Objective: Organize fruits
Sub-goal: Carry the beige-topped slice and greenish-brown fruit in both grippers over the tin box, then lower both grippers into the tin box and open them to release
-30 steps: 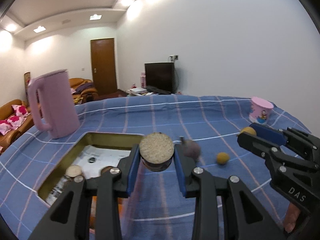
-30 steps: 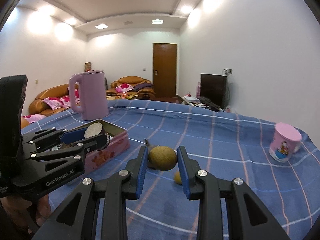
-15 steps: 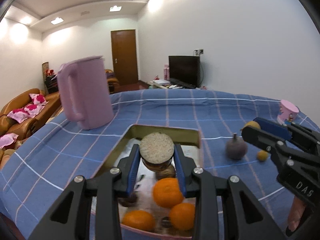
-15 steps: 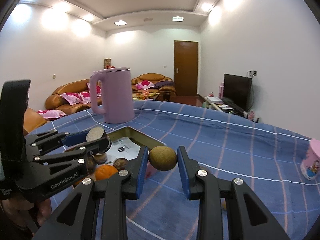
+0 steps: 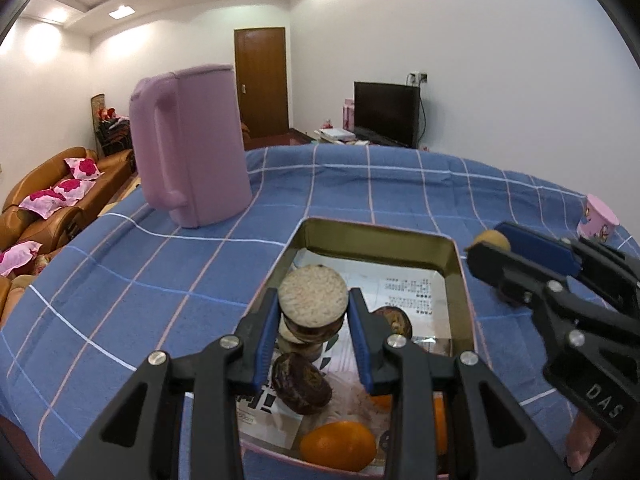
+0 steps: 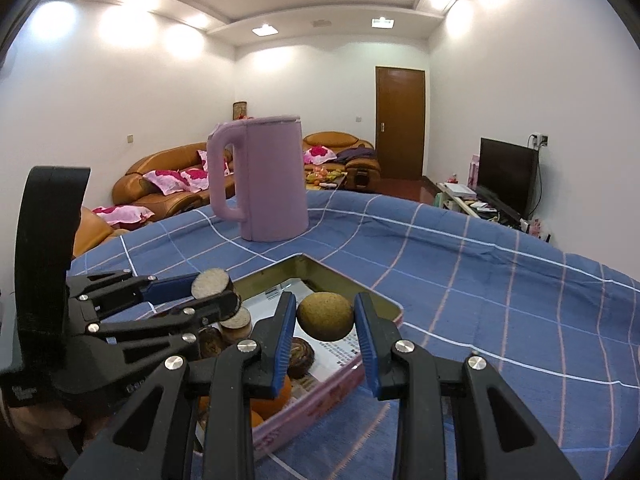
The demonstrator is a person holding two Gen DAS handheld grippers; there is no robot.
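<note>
A: What is held at this moment?

B: A flat-topped brown fruit (image 5: 313, 300) is clamped between the blue pads of the left gripper (image 5: 313, 334). A round russet fruit (image 6: 325, 317) is pinched in the same way by the right gripper (image 6: 325, 330). Neither pair of jaws is released; both are closed on their loads.

A: And what is changed from a second ago?

B: A second ago both fruits were being carried over bare blue checked cloth (image 5: 152, 280), with the tin off to the side. Now the open tin (image 5: 376, 236) is seen directly beneath both grippers. The left fruit is hung above the near half of the tin, over the dark cut fruits (image 5: 302, 384) and the oranges (image 5: 340, 446) already lying inside. The right fruit is suspended over the far part, above the printed paper lining (image 6: 340, 354).

A: So the transport can be judged as nearly finished?

B: Very likely. Both loads are brought over the container but not yet set down, and nothing is touched by them. Lowering and opening are probably what is called for next.

A: Is any risk to be noted?

B: The near end is crowded, so the left fruit may be rolled off the pile if it is dropped from height. The pink jug (image 5: 188, 148) is stood well clear, beyond the tin.
</note>
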